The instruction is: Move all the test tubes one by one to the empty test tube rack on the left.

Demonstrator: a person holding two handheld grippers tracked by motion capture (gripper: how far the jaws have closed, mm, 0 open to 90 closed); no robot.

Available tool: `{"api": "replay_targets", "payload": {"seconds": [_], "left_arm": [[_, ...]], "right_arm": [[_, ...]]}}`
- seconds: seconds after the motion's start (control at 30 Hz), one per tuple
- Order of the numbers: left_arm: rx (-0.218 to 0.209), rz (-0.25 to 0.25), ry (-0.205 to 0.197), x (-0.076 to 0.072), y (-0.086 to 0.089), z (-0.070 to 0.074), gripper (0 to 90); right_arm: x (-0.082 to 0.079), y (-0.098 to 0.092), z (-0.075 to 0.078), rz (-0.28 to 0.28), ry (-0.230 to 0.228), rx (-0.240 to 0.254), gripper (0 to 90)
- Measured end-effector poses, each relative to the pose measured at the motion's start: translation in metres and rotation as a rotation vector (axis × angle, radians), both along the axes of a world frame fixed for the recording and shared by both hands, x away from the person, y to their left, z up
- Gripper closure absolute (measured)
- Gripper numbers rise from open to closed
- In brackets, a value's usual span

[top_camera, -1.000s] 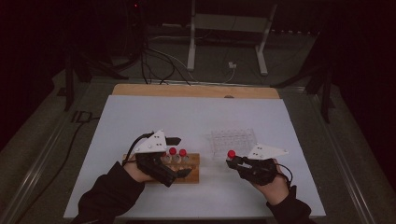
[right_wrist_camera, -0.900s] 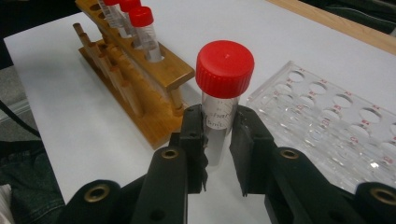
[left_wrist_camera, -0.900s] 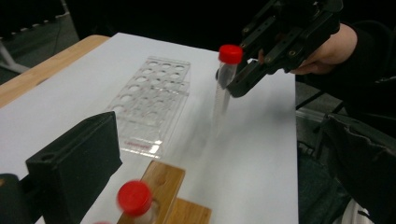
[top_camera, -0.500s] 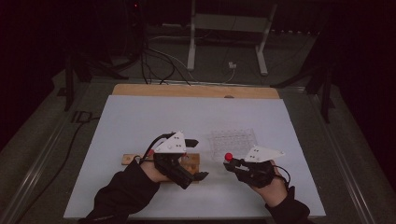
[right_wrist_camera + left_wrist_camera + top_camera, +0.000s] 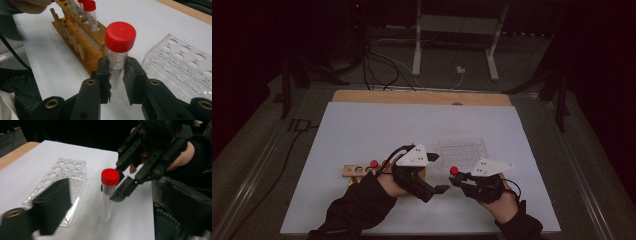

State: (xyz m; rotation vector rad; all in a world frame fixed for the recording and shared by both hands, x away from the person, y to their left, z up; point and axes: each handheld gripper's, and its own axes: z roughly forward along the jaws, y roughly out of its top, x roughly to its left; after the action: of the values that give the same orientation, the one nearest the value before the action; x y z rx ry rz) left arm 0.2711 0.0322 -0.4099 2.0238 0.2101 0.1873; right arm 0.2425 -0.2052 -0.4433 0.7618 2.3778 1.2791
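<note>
Above the white bench (image 5: 362, 125), the right claw (image 5: 117, 72) clamps a red-capped clear plastic tube (image 5: 119, 47) (upright); the left claw (image 5: 443, 189), empty, has just been closing.

White table sheet (image 5: 362, 130); clear plastic rack (image 5: 462, 148) with empty round holes; wooden rack (image 5: 82, 37) holding red-capped tubes (image 5: 90, 12); metal stand (image 5: 457, 30) and cables (image 5: 382, 65) on floor beyond.

Clear plastic tube with glossy red screw cap (image 5: 120, 36): smooth, see-through wall, printed scale. Black matt plastic right gripper (image 5: 117, 72): ridged pads, brass-look screw inserts. Black matt plastic left gripper (image 5: 443, 189): white matt plate on top. Light-brown wooden tube rack (image 5: 80, 37): varnished, slight sheen, grain visible. Transparent acrylic rack (image 5: 58, 180): glossy, red markings by holes. White table sheet (image 5: 362, 125): matt, paper-like. Dark sleeves: cloth.
</note>
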Motion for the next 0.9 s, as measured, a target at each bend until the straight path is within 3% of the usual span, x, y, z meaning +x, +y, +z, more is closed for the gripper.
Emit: {"api": "replay_targets", "payload": {"seconds": [0.13, 0.47, 0.7, 0.9], "left_arm": [[0.004, -0.001, -0.002, 0.0, -0.007, 0.0, 17.4], [0.023, 0.02, -0.018, 0.001, -0.019, -0.002, 42.3], [0.036, 0.043, -0.027, 0.002, -0.025, -0.004, 51.2], [0.04, 0.035, -0.028, 0.002, -0.027, -0.006, 59.8]], "right_arm": [[-0.001, 0.0, 0.0, 0.006, -0.001, 0.0, 74.6], [-0.002, 0.001, 0.0, 0.013, 0.0, -0.004, 74.7], [-0.002, 0.002, 0.0, 0.017, 0.0, -0.002, 74.6], [-0.002, 0.002, 0.0, 0.019, 0.0, -0.001, 74.7]]}}
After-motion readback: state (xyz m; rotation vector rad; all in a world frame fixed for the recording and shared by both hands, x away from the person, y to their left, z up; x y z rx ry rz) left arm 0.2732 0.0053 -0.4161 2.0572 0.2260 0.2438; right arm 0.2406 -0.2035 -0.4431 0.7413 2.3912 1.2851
